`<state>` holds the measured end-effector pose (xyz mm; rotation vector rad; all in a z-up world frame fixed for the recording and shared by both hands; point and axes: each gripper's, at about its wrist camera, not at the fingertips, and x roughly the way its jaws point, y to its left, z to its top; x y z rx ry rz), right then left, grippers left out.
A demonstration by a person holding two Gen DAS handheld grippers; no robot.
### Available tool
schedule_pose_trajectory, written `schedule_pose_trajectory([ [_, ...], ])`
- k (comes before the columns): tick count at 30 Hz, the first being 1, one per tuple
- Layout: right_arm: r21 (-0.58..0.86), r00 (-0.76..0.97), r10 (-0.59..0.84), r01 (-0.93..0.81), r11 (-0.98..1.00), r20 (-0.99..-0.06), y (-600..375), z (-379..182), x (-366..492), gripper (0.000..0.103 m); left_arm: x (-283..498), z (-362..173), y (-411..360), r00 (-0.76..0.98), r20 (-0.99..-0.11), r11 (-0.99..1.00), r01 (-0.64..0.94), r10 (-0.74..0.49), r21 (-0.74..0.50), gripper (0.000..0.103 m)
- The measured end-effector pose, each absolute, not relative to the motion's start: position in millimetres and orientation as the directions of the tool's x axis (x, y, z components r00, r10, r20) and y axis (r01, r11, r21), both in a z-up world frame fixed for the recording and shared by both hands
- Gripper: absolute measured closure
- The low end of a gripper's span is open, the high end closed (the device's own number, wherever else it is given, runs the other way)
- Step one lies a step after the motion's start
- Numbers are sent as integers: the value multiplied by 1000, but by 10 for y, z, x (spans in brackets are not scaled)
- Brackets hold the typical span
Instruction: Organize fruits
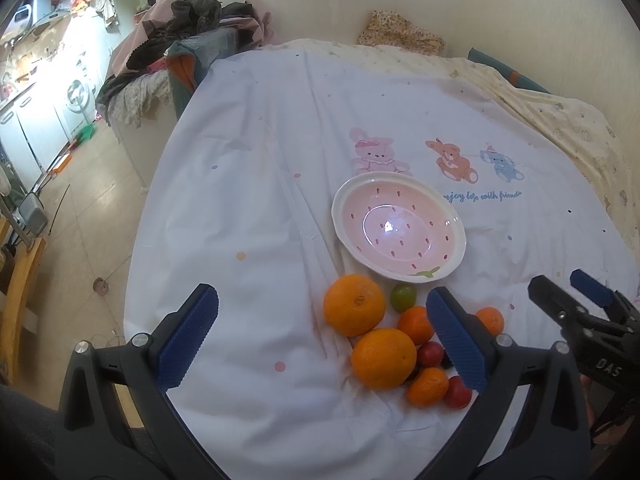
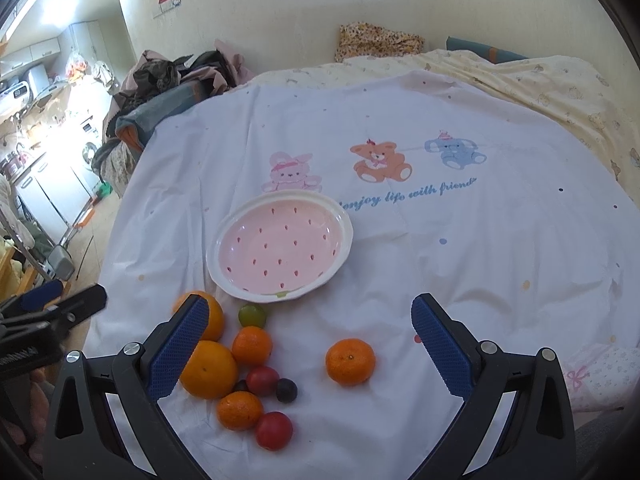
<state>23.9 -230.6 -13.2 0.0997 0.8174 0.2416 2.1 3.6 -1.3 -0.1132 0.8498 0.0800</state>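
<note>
You have two large oranges [image 2: 208, 369], three small mandarins [image 2: 350, 361], two red plums [image 2: 274, 430], one green plum [image 2: 252, 315], one dark plum [image 2: 286, 390] and one pink strawberry-patterned bowl [image 2: 280, 252], all on one white cartoon-print sheet [image 2: 460, 264].

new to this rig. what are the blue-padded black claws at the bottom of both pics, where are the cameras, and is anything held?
No robot here: a person carries a two-finger tool in each hand, with a fisheye camera on each looking forward along its fingers. One picture is from the left hand-held gripper, the other from the right hand-held gripper; each also shows at the edge of the other's view. Both are open and hold nothing. On the white cartoon-print cloth lies an empty pink strawberry-pattern plate. Near it lie two large oranges, smaller mandarins, a green fruit and small red and dark fruits.
</note>
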Motion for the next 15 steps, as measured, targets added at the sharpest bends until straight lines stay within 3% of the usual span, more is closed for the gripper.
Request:
schedule_pose_trajectory([
  [12,269,411,271,-64,961,-870,-2692,-463,657,0,116,-203,165,558,-828,983,-174,44,-65,0],
  [15,319,297,309,-16,948,-904,-2779,-694,777,7,135,-214,174,555,-831,981,-179,40,-73,0],
])
